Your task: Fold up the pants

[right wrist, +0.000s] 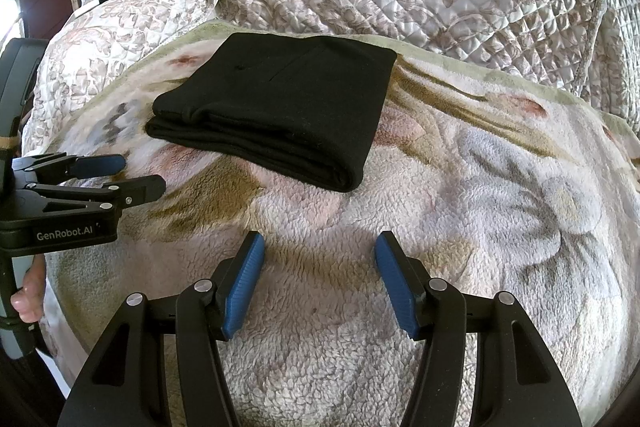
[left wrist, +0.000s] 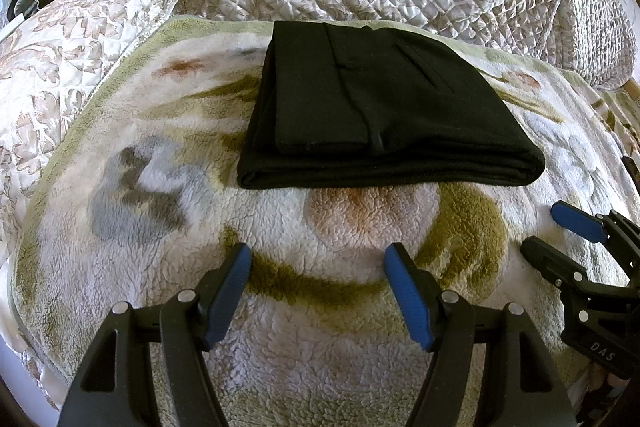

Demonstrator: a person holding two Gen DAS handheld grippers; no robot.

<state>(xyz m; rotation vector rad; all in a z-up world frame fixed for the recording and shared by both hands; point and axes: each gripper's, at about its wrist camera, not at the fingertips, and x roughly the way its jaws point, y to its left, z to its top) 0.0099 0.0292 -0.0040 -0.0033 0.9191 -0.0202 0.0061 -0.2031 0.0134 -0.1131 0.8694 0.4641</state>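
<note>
While I hold both grippers over the fleece blanket [left wrist: 120, 227], the left gripper [left wrist: 318, 267] and right gripper [right wrist: 319, 255] gape empty; the folded pants [left wrist: 372, 99] lie just ahead.

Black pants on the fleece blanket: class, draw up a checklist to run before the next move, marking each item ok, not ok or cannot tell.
1. Pants folded into a compact stack: ok.
2. Stack lies wholly on the fleece blanket: ok.
3. Left gripper open and empty: ok.
4. Right gripper open and empty: ok.
5. Both grippers apart from the pants: ok.
6. Layers underneath lie flat: cannot tell.
</note>
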